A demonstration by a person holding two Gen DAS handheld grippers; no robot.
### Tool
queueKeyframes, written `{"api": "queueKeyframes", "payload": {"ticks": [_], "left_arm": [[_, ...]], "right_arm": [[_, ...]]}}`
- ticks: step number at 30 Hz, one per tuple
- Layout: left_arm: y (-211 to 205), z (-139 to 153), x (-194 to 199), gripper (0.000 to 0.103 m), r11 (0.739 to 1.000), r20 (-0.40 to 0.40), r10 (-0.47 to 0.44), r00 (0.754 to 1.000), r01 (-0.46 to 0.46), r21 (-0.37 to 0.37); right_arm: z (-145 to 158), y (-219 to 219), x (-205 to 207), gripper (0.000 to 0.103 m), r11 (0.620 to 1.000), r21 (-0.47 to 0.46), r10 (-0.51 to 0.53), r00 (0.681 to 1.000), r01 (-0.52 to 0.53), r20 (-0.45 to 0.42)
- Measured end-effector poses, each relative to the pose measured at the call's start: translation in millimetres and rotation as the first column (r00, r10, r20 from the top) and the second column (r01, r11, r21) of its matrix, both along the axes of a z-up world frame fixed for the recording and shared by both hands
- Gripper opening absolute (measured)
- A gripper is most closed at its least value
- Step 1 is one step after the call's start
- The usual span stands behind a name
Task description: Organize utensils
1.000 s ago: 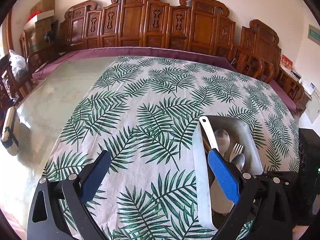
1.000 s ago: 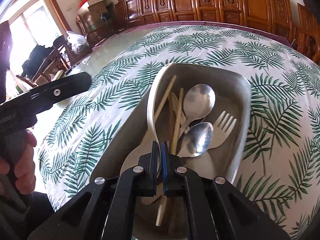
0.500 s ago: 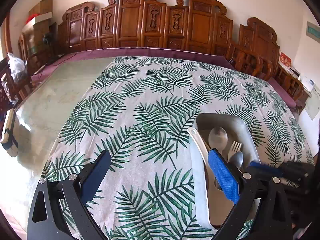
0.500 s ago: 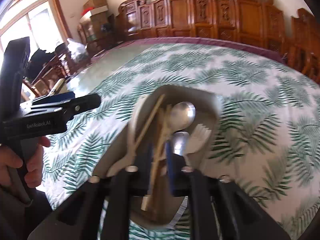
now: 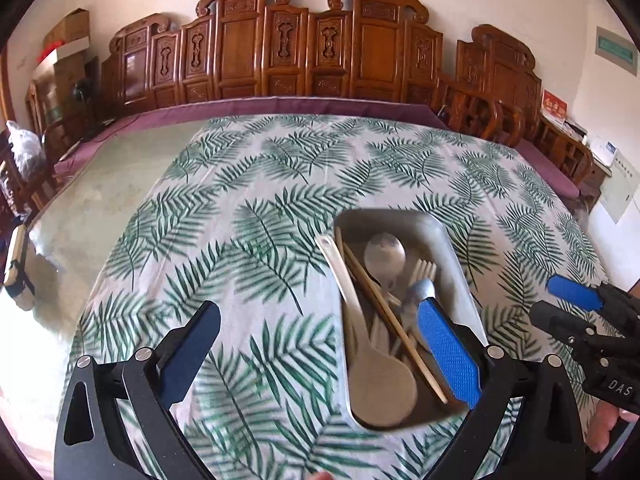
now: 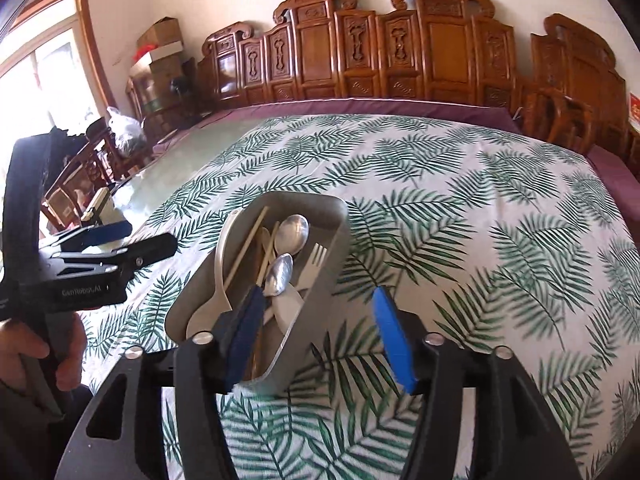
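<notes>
A grey tray (image 5: 452, 248) (image 6: 336, 264) sits on the leaf-print cloth. It holds a large pale serving spoon (image 5: 376, 380) (image 6: 220, 264), chopsticks (image 5: 384, 300) (image 6: 248, 244), a metal spoon (image 5: 384, 252) (image 6: 292, 232) and a pale fork (image 5: 424, 270) (image 6: 316, 260). My left gripper (image 5: 316, 312) (image 6: 150, 234) hangs open, wide, left of the tray with nothing in it. My right gripper (image 6: 318, 292) (image 5: 546, 300) hovers above the tray's near corner. Its jaws are opening and the pads press on nothing.
The leaf-print cloth (image 5: 260, 200) covers most of a big table, with bare glass top (image 5: 100, 208) at the left. Carved wooden chairs (image 5: 280, 48) line the far side. A small pale object (image 5: 16, 264) lies near the left edge. A person's hand (image 6: 24, 352) holds the left gripper.
The right gripper went from shut to open and drew back and up from the tray; a chopstick seen between its fingers now lies in the tray. The left gripper shifted toward the tray.
</notes>
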State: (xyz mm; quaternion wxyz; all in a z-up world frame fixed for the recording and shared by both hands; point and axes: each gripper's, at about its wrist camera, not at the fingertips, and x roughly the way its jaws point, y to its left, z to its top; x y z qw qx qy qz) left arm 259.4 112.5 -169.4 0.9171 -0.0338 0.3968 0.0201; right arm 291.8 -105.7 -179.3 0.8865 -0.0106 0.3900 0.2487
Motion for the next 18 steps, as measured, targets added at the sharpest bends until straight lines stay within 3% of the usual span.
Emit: {"api": "queueKeyframes", "payload": {"ticks": [7, 11, 18], "left_arm": [[-33, 10, -34, 0.095, 0.998, 0.0, -0.023, 1.0, 0.023, 0.05], [-46, 22, -52, 0.095, 0.999, 0.011, -0.031, 0.999, 0.03, 0.037], [-67, 35, -80, 0.095, 0.999, 0.005, -0.047, 0.999, 0.047, 0.015]], "right_arm": [[8, -27, -31, 0.088, 0.998, -0.006, -0.058, 0.998, 0.058, 0.016], [18, -41, -47, 0.1, 0.997, -0.006, -0.083, 0.996, 0.083, 0.028], [38, -65, -78, 0.1, 0.994, 0.004, -0.113, 0.992, 0.113, 0.047]]}}
